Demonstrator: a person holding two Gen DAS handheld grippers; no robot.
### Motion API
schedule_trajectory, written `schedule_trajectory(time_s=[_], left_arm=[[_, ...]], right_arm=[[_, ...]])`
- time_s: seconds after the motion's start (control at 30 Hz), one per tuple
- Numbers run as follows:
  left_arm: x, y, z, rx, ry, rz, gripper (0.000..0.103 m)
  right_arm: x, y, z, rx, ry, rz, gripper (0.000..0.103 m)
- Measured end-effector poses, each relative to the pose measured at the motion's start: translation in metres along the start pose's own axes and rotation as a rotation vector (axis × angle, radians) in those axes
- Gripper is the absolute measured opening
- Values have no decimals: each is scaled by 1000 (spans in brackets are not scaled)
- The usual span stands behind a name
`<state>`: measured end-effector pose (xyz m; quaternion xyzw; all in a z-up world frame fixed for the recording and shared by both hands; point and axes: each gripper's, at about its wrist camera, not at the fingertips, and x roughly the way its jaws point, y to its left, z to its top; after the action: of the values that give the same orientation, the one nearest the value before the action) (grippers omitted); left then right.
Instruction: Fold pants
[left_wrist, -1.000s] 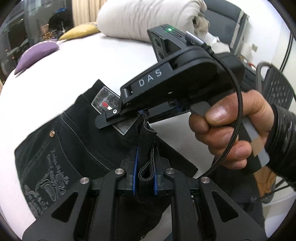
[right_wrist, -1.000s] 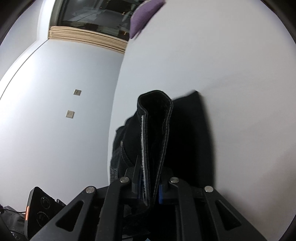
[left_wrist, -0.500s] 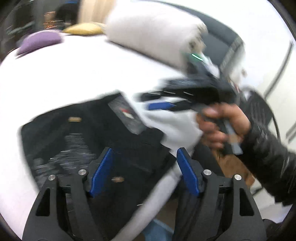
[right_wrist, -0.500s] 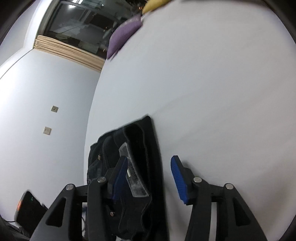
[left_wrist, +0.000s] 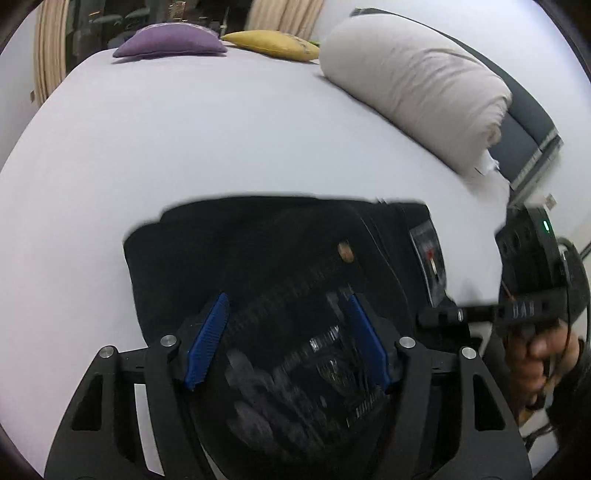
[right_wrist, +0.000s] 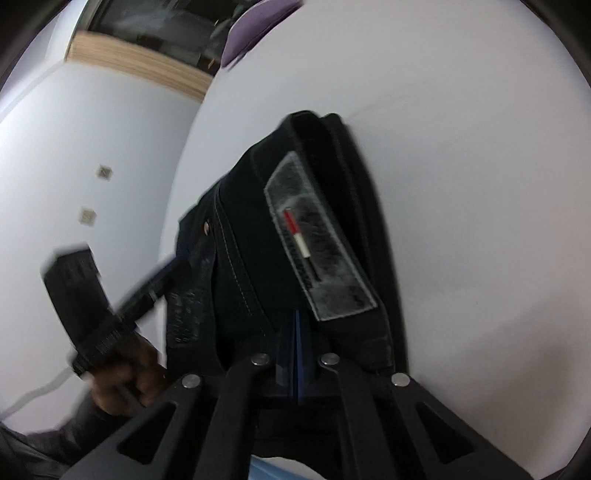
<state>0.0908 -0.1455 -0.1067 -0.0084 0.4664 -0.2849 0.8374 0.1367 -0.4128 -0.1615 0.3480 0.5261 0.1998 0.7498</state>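
Black pants (left_wrist: 258, 251) lie folded on the white bed (left_wrist: 184, 147), with the grey waistband label (left_wrist: 428, 258) at their right edge. My left gripper (left_wrist: 288, 332) hovers over the embroidered back pocket. Its blue pads (left_wrist: 207, 343) stand apart and the jaws are closing, with cloth below them but not pinched. In the right wrist view the label (right_wrist: 317, 251) fills the middle. My right gripper (right_wrist: 297, 332) is shut, its tips against the waistband edge, and I see no cloth between its pads. It shows at the pants' right edge (left_wrist: 428, 317) in the left wrist view, held by a hand (left_wrist: 535, 354).
A purple cushion (left_wrist: 170, 40) and a yellow cushion (left_wrist: 273, 44) lie at the far end of the bed. A rolled white duvet (left_wrist: 417, 85) runs along the right side. A white wall with two sockets (right_wrist: 105, 171) stands beside the bed.
Both grippers held a folded edge of the pants and have let it go. The left one opened and swung over the folded pants. The right one opened, then shut again by the label.
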Motion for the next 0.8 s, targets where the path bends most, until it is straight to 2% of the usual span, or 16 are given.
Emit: schedule_trajectory(time_s=[0.2,0.3,0.37,0.47,0.6,0.67,0.7,0.73,0.77,0.8], left_arm=[[-27,-26,-46,127,-10,-7,64],[-30,-46,-74,244,-9,12,66],[-29,-64,-95,315,-23,41,66],[-32,-66,-105,324,-44,45,66],[-49,-63,-107,317,-52,17,66],[-65,-56,-106,290,-62,-5,67],[-75,-50,-104,266,-74,-9,67],[-88,-39,-100,219,-106,-5,69],[-100,-25,-94,151,-146,1,72],[-109,-12,-89,87,-172,2,82]], right_arm=[[4,5,-3,-20,-11,-26,0],[7,10,-7,-26,-22,-34,0],[-7,-1,-9,-20,-38,-20,0],[-26,-20,-21,-33,-80,-5,0],[-44,-22,-32,-42,-119,-9,0],[-61,-26,-38,-53,-137,-20,11],[-69,-25,-39,-57,-154,-34,35],[-79,-24,-38,-55,-183,-42,54],[-85,-23,-37,-54,-204,-38,59],[-93,-23,-32,-56,-234,-35,60]])
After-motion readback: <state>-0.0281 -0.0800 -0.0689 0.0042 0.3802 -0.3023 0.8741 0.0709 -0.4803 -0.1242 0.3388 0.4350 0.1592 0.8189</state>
